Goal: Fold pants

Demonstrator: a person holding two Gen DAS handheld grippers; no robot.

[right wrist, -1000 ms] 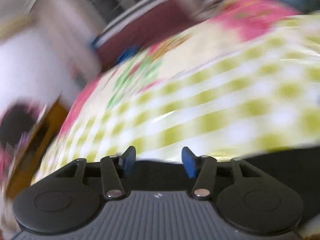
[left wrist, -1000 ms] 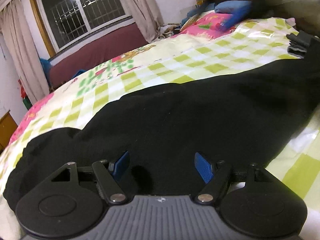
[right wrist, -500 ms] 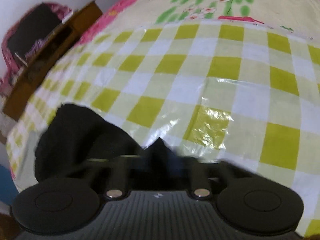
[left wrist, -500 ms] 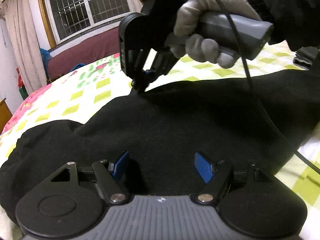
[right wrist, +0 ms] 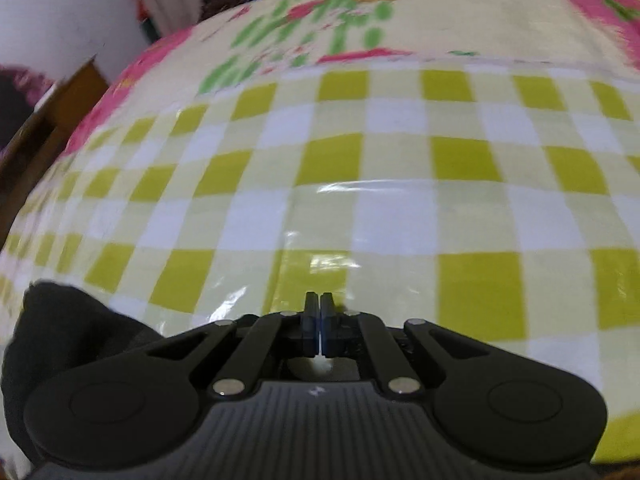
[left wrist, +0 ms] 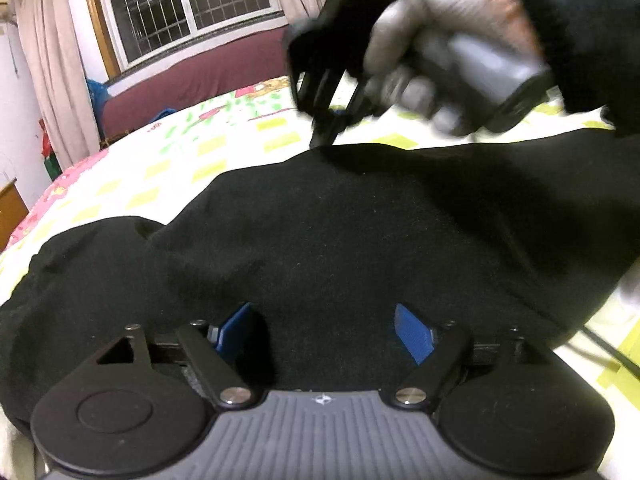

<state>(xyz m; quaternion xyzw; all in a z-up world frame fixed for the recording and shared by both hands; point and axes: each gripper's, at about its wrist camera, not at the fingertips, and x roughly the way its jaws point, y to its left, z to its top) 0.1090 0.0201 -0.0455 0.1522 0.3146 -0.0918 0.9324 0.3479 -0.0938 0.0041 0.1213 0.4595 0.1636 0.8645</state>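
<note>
Your left gripper (left wrist: 326, 330) has just been opening wide over the soft, fuzzy black pants (left wrist: 360, 232), which lie across the glossy green-checked bed cover (right wrist: 400, 200). Your right gripper (right wrist: 320, 312) is closed at their far edge; whether it pinches cloth, I cannot tell

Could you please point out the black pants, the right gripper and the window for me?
black pants (left wrist: 340, 232), left wrist view, middle of the fabric.
right gripper (left wrist: 326, 136), left wrist view, tips at the pants' far edge.
window (left wrist: 192, 0), left wrist view, barred pane.
</note>
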